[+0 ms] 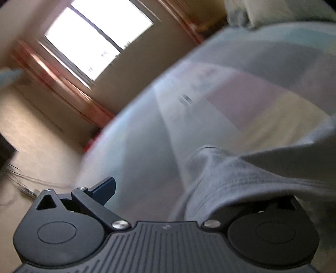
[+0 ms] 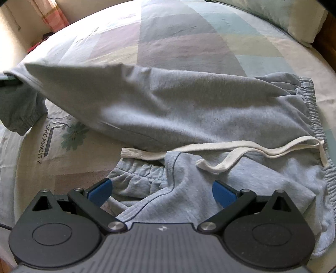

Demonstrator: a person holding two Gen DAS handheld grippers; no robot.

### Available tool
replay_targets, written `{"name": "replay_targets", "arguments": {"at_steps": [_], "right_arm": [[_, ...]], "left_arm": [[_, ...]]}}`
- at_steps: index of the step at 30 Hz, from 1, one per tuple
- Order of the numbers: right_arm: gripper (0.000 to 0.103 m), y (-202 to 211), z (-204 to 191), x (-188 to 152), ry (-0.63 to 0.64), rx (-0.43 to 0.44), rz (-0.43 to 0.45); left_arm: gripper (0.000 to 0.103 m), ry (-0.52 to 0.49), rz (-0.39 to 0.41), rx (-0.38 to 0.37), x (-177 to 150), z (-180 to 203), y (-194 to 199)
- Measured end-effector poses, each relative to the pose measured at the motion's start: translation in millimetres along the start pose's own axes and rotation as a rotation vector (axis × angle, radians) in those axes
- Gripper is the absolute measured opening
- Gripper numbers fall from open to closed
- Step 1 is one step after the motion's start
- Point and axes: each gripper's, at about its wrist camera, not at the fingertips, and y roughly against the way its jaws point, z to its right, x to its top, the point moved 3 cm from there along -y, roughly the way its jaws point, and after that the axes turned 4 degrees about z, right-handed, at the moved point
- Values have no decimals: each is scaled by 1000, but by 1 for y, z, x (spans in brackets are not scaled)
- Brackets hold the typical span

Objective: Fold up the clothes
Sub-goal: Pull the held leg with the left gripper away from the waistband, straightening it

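Bed: patchwork sheet (image 2: 189,42) is carrying the whole job; pillow (image 2: 294,19) is sitting at the far edge, curtain (image 2: 48,12) and wall lying beyond the far-left corner.

Garment: grey sweatpants (image 2: 168,105) are lying across mid-bed, elastic waistband (image 2: 310,100) bunched toward the right, white drawstring (image 2: 241,147) trailing loose over the near leg.

Left tongs: left tongs (image 1: 189,189) are tilting hard, view motion-blurred. One finger (image 1: 105,189) is showing; grey cloth is draping over the other side, so I cannot tell whether they are clamped or wide. In the right wrist view, the far leg is lifting taut toward the left frame edge, cuff (image 2: 23,119) hanging below. Judging from that, the leg end is being carried up by the left side for a fold-over.

Right tongs: right tongs (image 2: 161,193) are standing wide, blue pads either side of the near leg's crumpled cloth, nothing pinched. Likely staged there to pin or grab that layer while the other leg is swinging.

Edges: bed edge is curving close on the left, under the hanging cuff; floor (image 1: 31,136) is lying past it. Risk: cuff dragging off that side.

Room: far half of the sheet is lying bare, giving room to lay the leg flat. Drawstring is looking snag-prone near the right pad.
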Motion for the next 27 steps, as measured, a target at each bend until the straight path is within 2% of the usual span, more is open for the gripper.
{"name": "replay_targets", "arguments": {"at_steps": [3,6,9,12,15,17,18,21,24,27], "right_arm": [[103,-1,-2,3,-2,24,-7],[103,-1,-11,9,12,95,-21],[103,2,-30,17,62,143,-13],[103,5,-51,24,115,180,-2],[103,5,-68,28,158,198,1],[103,3,-77,31,170,219,-15],[103,3,-81,32,175,232,-22],[103,3,-94,35,205,247,-34],[103,3,-103,36,229,252,-38],[103,0,-108,36,228,249,-40]], "left_arm": [[103,19,-41,-53,-16,3,-12],[103,61,-93,-54,-24,-8,-30],[103,64,-110,-33,-27,-18,-44],[101,107,-142,-95,-34,-23,-52],[101,57,-152,-166,-44,-12,-52],[101,-7,-168,-180,-53,0,-59],[101,-31,-171,-174,-57,4,-63],[101,-51,-171,-93,-64,2,-80],[102,-15,-171,-12,-65,-15,-92],[102,22,-130,80,-60,-37,-95]]}}
